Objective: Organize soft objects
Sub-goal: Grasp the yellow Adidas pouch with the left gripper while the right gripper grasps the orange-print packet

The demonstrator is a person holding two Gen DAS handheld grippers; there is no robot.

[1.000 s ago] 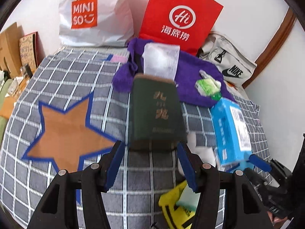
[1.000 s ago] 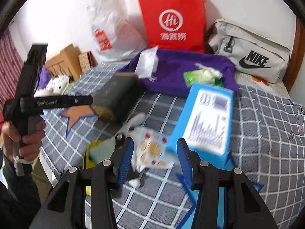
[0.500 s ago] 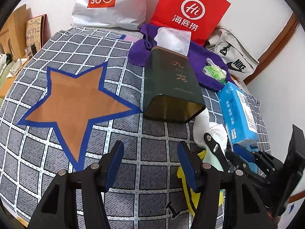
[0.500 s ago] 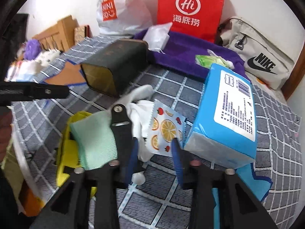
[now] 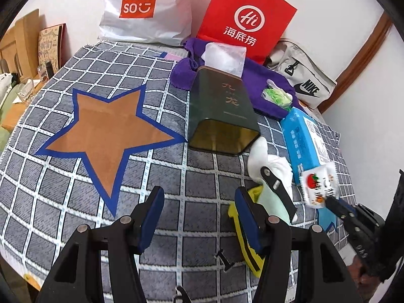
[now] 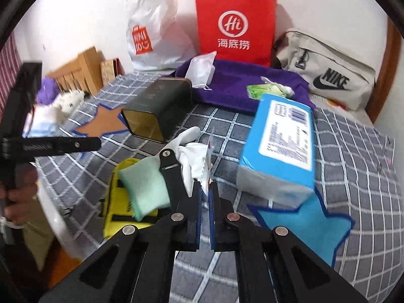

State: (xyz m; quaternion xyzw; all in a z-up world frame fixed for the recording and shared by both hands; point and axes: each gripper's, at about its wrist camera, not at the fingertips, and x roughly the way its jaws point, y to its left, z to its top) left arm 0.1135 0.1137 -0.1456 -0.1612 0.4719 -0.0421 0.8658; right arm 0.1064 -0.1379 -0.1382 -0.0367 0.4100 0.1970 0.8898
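Note:
My right gripper (image 6: 205, 189) is shut on a fruit-print packet (image 6: 208, 160), seen edge-on between its blue pads. In the left wrist view the same packet (image 5: 319, 184) hangs raised beside the blue tissue pack (image 5: 305, 139). A white cloth (image 6: 192, 151), a mint cloth (image 6: 144, 181) and a yellow pouch (image 6: 118, 214) lie just left of the right gripper. My left gripper (image 5: 199, 202) stands open over the checked cover with nothing between its fingers. A dark green tin (image 5: 222, 111) lies on its side ahead of it.
An orange star patch (image 5: 106, 131) is left of the tin, and a blue star patch (image 6: 303, 224) lies under the tissue pack (image 6: 280, 146). At the back are a purple towel (image 6: 240, 80), a green packet (image 6: 265, 91), a red bag (image 6: 234, 25), a white bag (image 6: 151, 38) and a grey pouch (image 6: 328, 75).
My right gripper has closed on the fruit-print packet and lifted it off the pile. My left gripper has drawn back from the tin, its opening unchanged.

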